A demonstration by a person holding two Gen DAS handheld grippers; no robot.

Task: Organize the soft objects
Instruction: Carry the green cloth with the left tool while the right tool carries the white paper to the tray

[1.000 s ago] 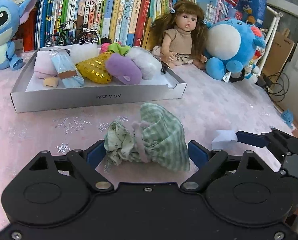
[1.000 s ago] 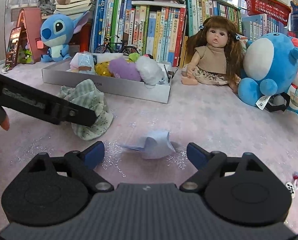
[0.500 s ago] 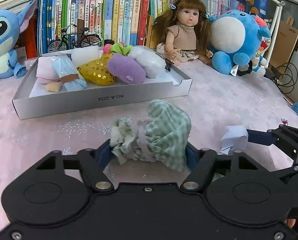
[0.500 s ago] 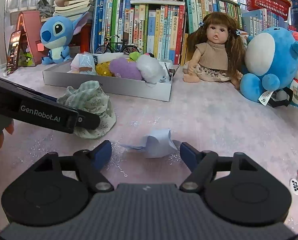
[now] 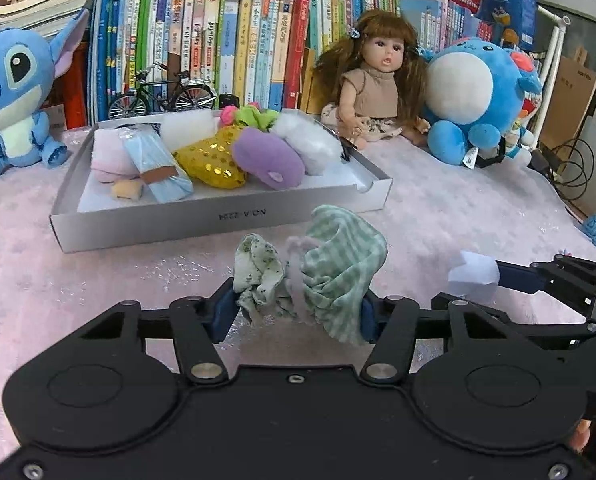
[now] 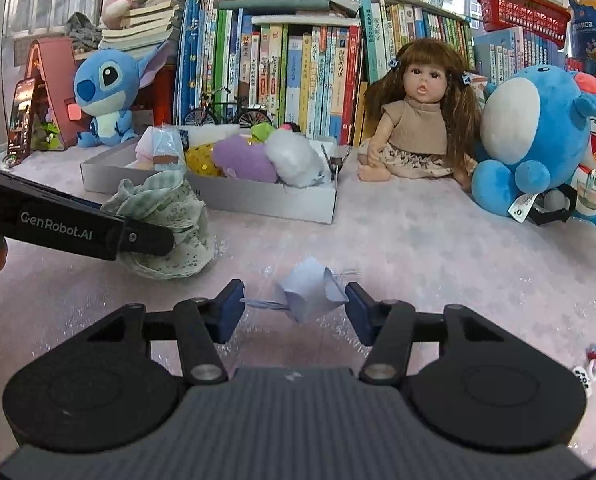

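Cloth point(image 5: 318, 264), soft and light, lies just near of the tray point(image 5: 217, 220); my left claw point(image 5: 298, 312) is closing, pads pressing its bunched middle (right claw point(image 6: 293, 308) closing round paper point(image 6: 310, 294), unclenched).

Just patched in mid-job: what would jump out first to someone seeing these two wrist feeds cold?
Nearest, the left gripper has its jaws closing on a bunched green checked cloth on the pink tabletop, while the right gripper has its jaws closing around a small pale blue scrap. Behind them sits a grey tray packed with soft things. At the back, a doll sits between two blue plush toys before a wall of books.
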